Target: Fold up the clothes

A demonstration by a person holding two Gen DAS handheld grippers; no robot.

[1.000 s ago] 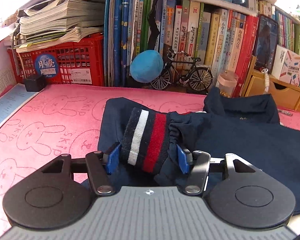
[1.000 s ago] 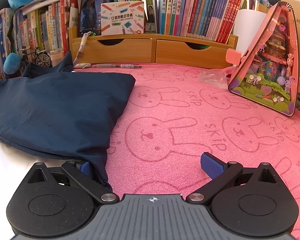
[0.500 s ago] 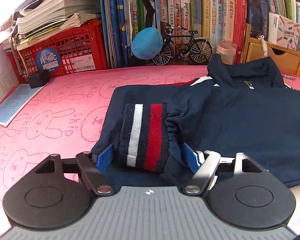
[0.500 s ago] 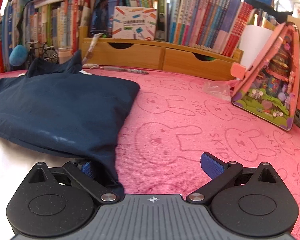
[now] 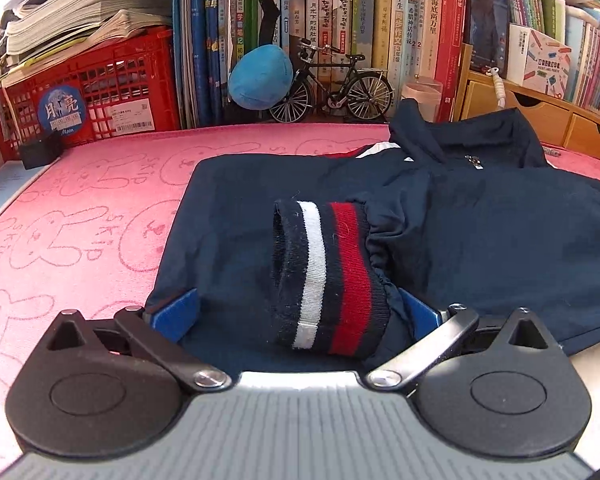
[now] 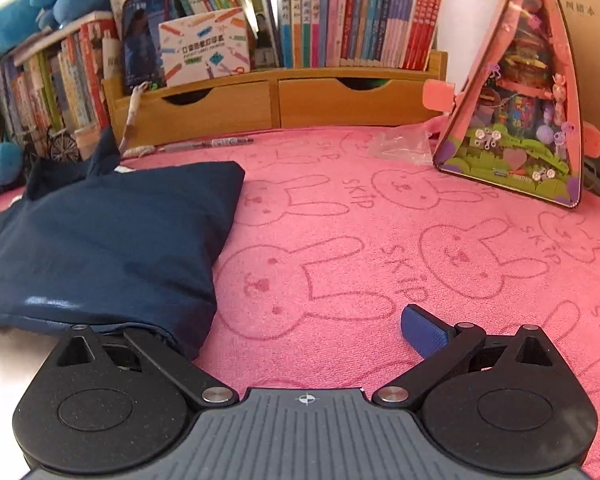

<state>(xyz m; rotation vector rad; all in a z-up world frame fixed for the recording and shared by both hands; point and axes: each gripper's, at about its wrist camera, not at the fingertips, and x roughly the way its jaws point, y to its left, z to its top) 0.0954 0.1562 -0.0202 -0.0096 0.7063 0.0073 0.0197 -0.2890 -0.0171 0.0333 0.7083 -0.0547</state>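
A navy jacket point(image 5: 480, 240) lies on the pink rabbit-print towel point(image 5: 80, 216), collar towards the books. Its sleeve is folded across the body, and the striped cuff point(image 5: 328, 272) in navy, white and red rests on top. My left gripper point(image 5: 298, 312) straddles that cuff with its jaws opening; the blue pads point(image 5: 176, 312) stand clear of it. In the right wrist view the jacket point(image 6: 108, 240) fills the left side. My right gripper point(image 6: 292, 328) is open at the jacket's near right corner. Its left finger is hidden under the fabric, and the right pad point(image 6: 424, 332) hovers over bare towel.
A red crate point(image 5: 92, 92) with stacked papers, a row of books, a blue plush ball point(image 5: 260, 76) and a model bicycle point(image 5: 332, 88) line the back. Wooden drawers point(image 6: 276, 104), a pen point(image 6: 212, 144) and a pink triangular toy house point(image 6: 516, 120) stand at the right.
The left jaws have spread apart and let go of the striped cuff, which now lies on the jacket. The left gripper sank a little. The right gripper stayed open by the corner.
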